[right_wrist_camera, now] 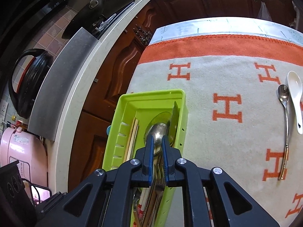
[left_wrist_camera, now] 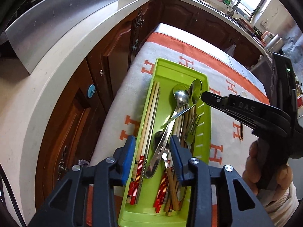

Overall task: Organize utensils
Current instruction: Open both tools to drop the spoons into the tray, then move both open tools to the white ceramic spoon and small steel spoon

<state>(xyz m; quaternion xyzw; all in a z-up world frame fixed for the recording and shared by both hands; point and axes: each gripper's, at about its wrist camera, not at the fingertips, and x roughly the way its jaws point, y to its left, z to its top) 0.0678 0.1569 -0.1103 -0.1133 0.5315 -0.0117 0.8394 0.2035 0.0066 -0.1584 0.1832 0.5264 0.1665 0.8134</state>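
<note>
Table [right_wrist_camera: 189, 28] covered by grey cloth [right_wrist_camera: 217, 141] with orange H marks. Directly on cloth: green tray [left_wrist_camera: 205, 117], metal spoon [right_wrist_camera: 285, 121], white ceramic spoon [right_wrist_camera: 296, 98] just beside it.

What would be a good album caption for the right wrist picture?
Right gripper lowers a steel spoon into the green tray.

Light: daylight, bright, entering by window [left_wrist_camera: 244, 1] at far counter end, blown out white | Glare: sheen on steel panel [left_wrist_camera: 62, 17] left of window | Shadows: soft, faint | Distortion: strong fisheye, counter edges bowed, corners vignetted black | Focus: sharp centrally, softer toward rims
</note>
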